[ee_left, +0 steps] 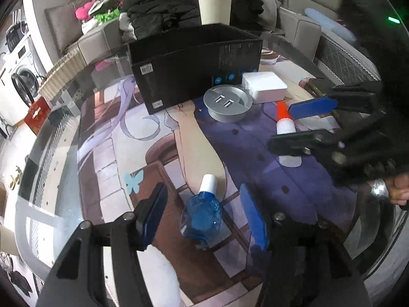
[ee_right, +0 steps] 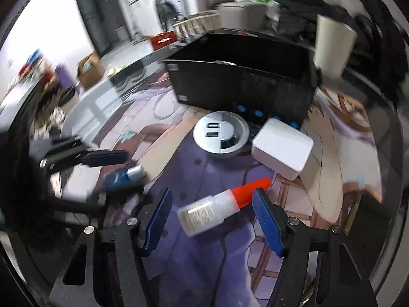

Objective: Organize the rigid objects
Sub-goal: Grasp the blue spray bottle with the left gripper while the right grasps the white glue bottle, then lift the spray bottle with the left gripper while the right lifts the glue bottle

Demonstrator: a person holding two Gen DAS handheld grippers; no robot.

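Here both grippers stand wide with nothing between their pads, each straddling a small bottle that lies on its side on the printed mat (ee_left: 255,138): the left gripper (ee_left: 204,220) brackets the blue bottle (ee_left: 202,217), whose white cap points away toward the box, and the right gripper (ee_right: 213,215) brackets the glue bottle (ee_right: 219,206), whose orange nozzle sits close by the right-hand pad. To do this well, I judge each tool should settle lower until the pads (ee_right: 267,220) flank the thick body of its bottle and not the cap or nozzle, then close squarely across the short axis, since a round body lying flat may roll or pivot out of a skewed pinch; the glue bottle lies at a slant to the pads, so turning the wrist to match it looks wise. Just beyond lie a round silver hub (ee_left: 227,102) with two sockets and a white charger (ee_left: 264,85), near each other, both close before the black box (ee_left: 196,69), which is the likely destination. How far the pads hover above the mat cannot be told, nor whether either bottle is touched. The right view is smeared by motion, so the glue label is unreadable and the blue bottle there is a blur. The box interior is mostly hidden; only a pale sliver shows inside. A paper cup (ee_left: 214,10) stands behind the box, its base cut off by the rim, and dark clothes heap farther back
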